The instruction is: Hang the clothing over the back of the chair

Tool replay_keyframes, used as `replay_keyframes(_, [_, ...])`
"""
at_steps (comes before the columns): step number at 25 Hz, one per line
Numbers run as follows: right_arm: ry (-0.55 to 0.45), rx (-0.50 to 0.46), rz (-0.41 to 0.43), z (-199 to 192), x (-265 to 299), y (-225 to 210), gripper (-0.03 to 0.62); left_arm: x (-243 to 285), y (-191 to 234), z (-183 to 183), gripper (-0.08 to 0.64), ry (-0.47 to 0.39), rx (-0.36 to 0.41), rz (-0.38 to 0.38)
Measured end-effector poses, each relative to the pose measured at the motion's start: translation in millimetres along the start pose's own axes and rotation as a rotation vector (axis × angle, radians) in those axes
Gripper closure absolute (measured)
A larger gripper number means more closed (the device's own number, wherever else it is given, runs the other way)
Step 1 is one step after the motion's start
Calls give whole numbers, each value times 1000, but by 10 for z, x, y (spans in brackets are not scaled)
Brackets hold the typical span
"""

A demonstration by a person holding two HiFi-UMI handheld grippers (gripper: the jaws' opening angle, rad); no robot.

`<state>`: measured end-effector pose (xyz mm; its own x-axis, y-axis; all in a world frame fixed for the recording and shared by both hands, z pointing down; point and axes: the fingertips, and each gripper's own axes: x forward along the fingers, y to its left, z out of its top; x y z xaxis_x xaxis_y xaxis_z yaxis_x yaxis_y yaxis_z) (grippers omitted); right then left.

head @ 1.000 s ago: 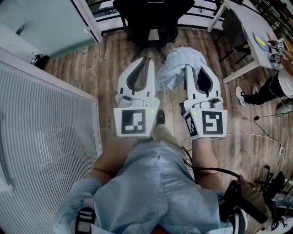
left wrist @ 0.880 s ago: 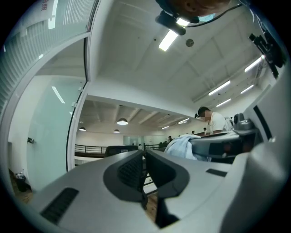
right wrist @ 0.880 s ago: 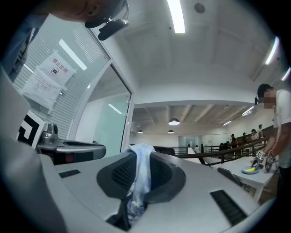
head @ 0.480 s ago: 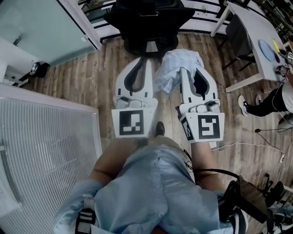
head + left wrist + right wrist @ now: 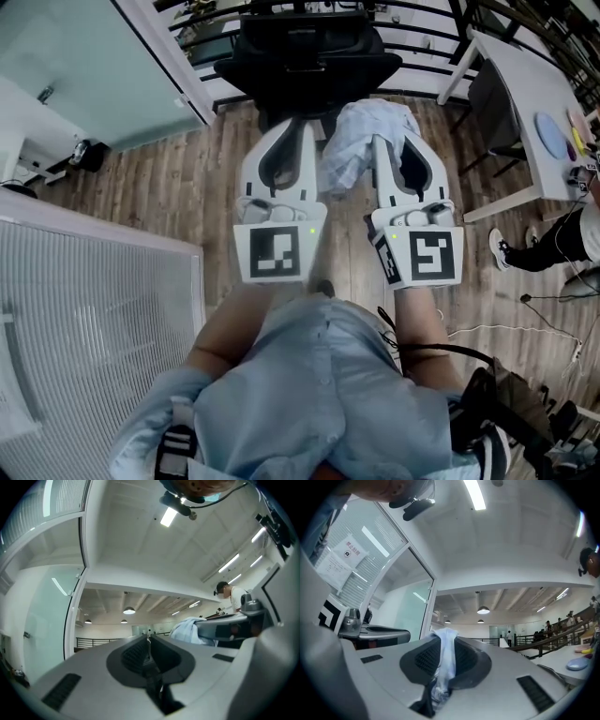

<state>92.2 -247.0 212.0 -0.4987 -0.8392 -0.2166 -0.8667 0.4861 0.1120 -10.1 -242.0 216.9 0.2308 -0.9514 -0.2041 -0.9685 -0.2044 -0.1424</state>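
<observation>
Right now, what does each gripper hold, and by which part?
The right gripper is shut on the pale blue clothing, pinching a bunched fold of cloth; which part of it cannot be told. The left gripper is shut and empty.

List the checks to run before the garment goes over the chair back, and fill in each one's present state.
1. Right gripper clamped on the clothing: ok.
2. Left gripper shut and empty, free to help: ok.
3. Chair straight ahead, nothing draped on it: ok.
4. Clothing spread out for draping: not ok, it is bunched over the right gripper.
5. How low the clothing hangs: cannot tell.
</observation>
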Motion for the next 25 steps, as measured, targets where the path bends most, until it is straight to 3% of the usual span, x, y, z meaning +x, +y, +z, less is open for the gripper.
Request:
replay_keyframes(16, [-17,-33,-29,-201,856,-190,540,743,492,-515,531,4,-58,7])
replay_keyframes(25, [-64,-59,-89,-93,1697,-462,540,1609,957,-593,531,-25,-79,-18])
